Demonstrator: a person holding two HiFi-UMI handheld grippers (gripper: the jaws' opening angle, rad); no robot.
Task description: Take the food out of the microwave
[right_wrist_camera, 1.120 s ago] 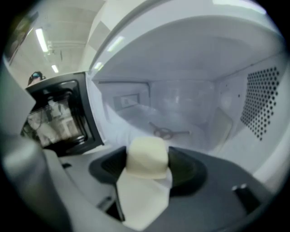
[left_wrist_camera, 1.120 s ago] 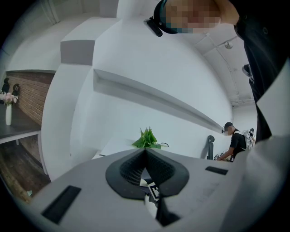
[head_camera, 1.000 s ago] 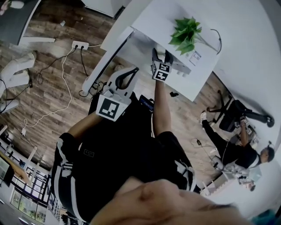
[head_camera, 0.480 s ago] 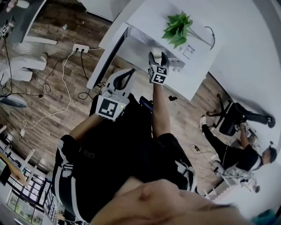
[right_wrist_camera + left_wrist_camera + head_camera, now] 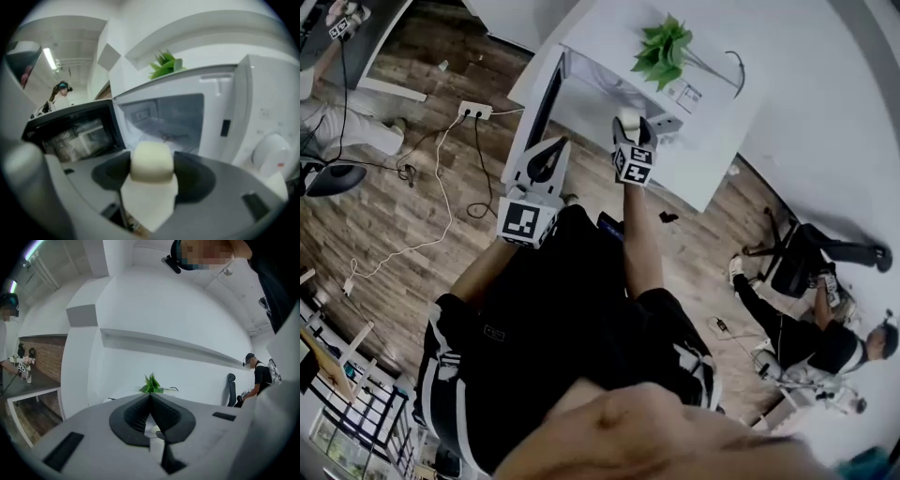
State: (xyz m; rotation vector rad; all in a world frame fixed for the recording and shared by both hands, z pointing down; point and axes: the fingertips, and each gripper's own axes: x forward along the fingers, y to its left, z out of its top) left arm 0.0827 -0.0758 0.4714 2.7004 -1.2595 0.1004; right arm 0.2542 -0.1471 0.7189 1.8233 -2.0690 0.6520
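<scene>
The white microwave (image 5: 243,108) stands open, its dark-windowed door (image 5: 75,133) swung to the left and its cavity (image 5: 173,117) showing no food. My right gripper (image 5: 151,164) is shut on a pale cream block of food (image 5: 150,159), held just in front of the opening. From the head view the same food (image 5: 628,120) sits between the right gripper (image 5: 634,127) jaws at the microwave (image 5: 605,89) front. My left gripper (image 5: 546,157) is shut on nothing, beside the door (image 5: 548,98). In the left gripper view the left gripper (image 5: 150,398) points at a white wall.
A green plant (image 5: 661,52) stands on top of the microwave, which sits on a white table (image 5: 722,112). A power strip (image 5: 473,110) and cables lie on the wood floor at the left. A person (image 5: 806,323) sits by an office chair (image 5: 787,253) at the right.
The left gripper has shifted a little left, closer to the open door. The right gripper stays at the microwave front, still holding the food.
</scene>
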